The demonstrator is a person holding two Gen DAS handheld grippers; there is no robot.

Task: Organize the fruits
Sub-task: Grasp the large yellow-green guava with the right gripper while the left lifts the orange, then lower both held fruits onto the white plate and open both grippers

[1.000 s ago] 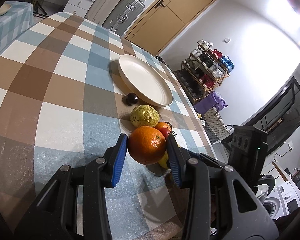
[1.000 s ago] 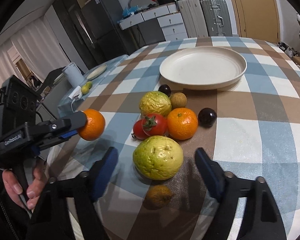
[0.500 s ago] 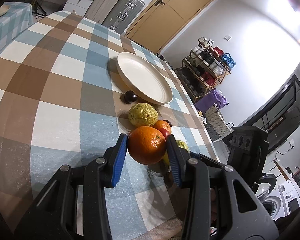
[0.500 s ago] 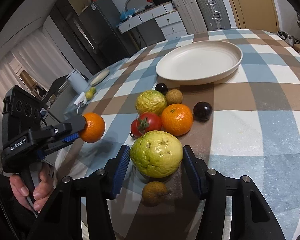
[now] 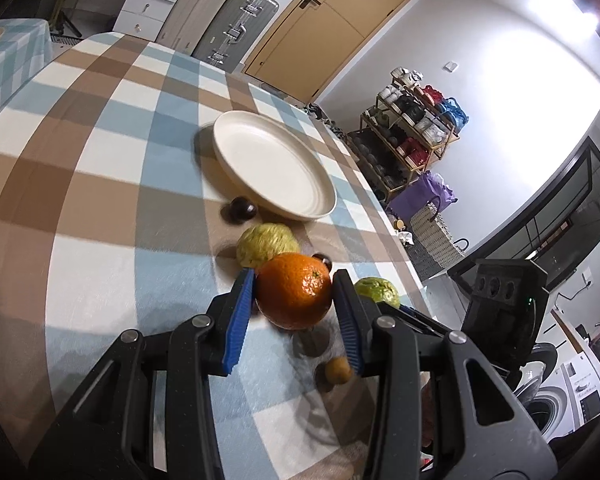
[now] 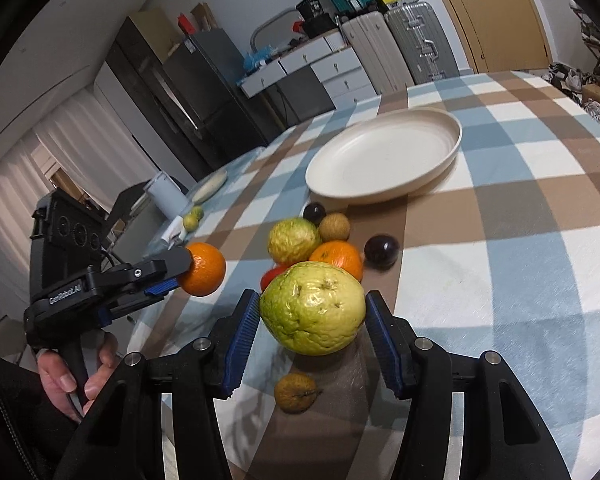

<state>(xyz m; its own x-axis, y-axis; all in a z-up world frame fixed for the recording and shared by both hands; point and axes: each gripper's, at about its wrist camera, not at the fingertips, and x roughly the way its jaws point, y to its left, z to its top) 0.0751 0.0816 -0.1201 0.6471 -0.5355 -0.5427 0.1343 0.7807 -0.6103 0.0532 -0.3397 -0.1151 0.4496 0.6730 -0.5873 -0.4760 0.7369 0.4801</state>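
Observation:
My left gripper (image 5: 294, 300) is shut on an orange (image 5: 294, 290) and holds it above the checked tablecloth; it also shows in the right wrist view (image 6: 172, 276). My right gripper (image 6: 312, 320) is shut on a large green guava (image 6: 312, 314), lifted off the cloth. An empty cream plate (image 6: 384, 162) (image 5: 274, 170) lies beyond the fruit pile. On the cloth lie a second guava (image 6: 294, 240), another orange (image 6: 338, 258), a tomato (image 6: 270, 276), two dark plums (image 6: 382, 251) and two small brown fruits (image 6: 296, 392).
The round table's edge (image 5: 396, 236) runs close on the right in the left wrist view. A side table with a white cup (image 6: 166, 196) stands to the left. Suitcases (image 5: 236, 24), drawers and a door stand behind the table.
My right gripper has closed on the large guava and lifted it off the cloth. My left gripper has moved nearer the fruit pile and plate, still holding the orange.

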